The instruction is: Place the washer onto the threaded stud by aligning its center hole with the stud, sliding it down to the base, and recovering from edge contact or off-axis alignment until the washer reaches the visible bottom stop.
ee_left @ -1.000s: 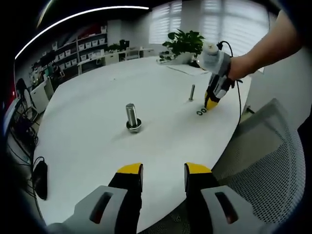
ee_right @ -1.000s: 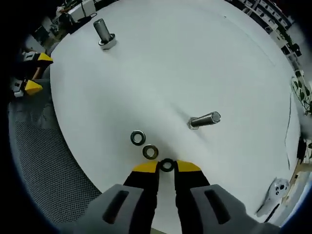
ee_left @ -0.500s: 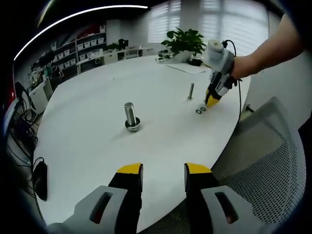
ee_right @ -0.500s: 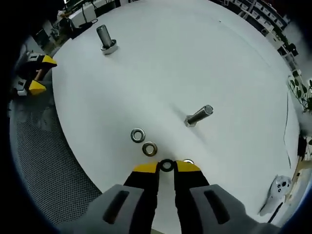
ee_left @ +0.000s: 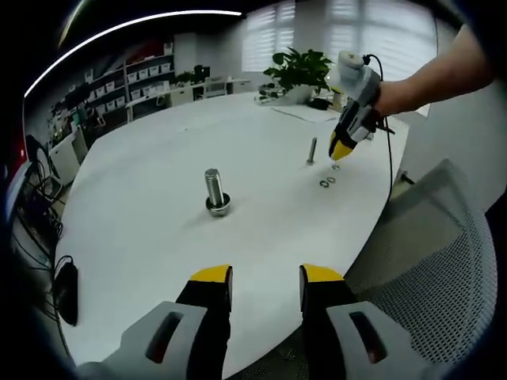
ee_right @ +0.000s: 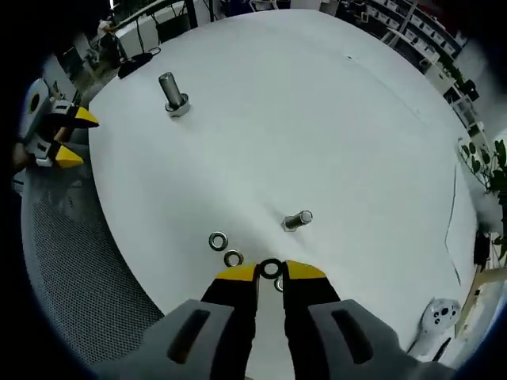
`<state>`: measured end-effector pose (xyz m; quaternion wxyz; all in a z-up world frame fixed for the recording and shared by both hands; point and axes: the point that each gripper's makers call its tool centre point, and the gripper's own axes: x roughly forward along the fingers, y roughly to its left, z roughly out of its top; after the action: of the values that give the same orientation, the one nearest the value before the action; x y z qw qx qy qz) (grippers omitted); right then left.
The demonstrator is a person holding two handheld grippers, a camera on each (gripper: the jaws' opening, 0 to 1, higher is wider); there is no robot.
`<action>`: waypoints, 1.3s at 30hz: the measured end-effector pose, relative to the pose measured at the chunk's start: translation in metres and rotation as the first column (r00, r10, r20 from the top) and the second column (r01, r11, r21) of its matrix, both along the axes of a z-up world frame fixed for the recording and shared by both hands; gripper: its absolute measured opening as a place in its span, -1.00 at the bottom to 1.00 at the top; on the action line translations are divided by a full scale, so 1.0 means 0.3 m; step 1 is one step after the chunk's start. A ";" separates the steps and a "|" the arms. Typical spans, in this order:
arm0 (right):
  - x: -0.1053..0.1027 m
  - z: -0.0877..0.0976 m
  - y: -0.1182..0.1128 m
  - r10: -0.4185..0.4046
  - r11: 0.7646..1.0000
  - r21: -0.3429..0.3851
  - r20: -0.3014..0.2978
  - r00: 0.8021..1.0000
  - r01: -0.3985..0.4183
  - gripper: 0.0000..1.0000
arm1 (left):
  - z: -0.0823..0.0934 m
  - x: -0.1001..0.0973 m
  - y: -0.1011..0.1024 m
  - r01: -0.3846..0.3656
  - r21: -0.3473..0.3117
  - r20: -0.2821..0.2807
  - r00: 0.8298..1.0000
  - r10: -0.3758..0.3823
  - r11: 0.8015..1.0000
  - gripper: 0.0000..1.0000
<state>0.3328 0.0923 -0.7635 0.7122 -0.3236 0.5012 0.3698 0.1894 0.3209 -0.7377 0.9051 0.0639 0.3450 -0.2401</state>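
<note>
Right gripper [ee_right: 271, 271] low in the centre of the right gripper view, yellow-tipped jaws clenched on a dark washer [ee_right: 271, 267] pinched between the tips, lifted off the white table [ee_right: 317, 119]. Just above and right of the tips, small threaded stud [ee_right: 298, 220] standing on the table, seen nearly end-on. Left of the tips, two spare washers [ee_right: 225, 248] lying flat side by side, and another washer [ee_right: 279, 284] partly hidden just behind the right jaw. Upper left of the frame, large bolt [ee_right: 172, 94] upright on its head. Far left edge, left gripper [ee_right: 67, 138] with jaws parted, grasping nothing.

In the left gripper view, left gripper [ee_left: 265, 277] at bottom centre, jaws released with a clear gap. Large bolt left of centre, small stud and spare washers at right of centre, right gripper hovering over them at upper right, held by a person's hand [ee_left: 388, 99]. Mesh chair [ee_left: 428, 261] at lower right, potted plant [ee_left: 299, 70] at top
</note>
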 end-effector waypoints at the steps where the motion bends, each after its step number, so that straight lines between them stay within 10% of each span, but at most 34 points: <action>1: 0.005 0.007 -0.004 0.006 1.000 -0.007 0.003 1.000 -0.006 -0.73 | 0.001 0.000 0.000 0.000 0.001 0.001 1.000 0.000 1.000 -0.36; 39: 0.110 0.077 0.064 0.098 0.995 0.005 0.059 0.993 -0.098 -0.73 | 0.001 0.003 0.001 0.000 0.008 0.005 1.000 0.000 1.000 -0.36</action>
<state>0.3659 0.1114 -0.7405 0.7089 -0.3555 0.4621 0.3968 0.1902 0.3212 -0.7375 0.9057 0.0679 0.3438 -0.2386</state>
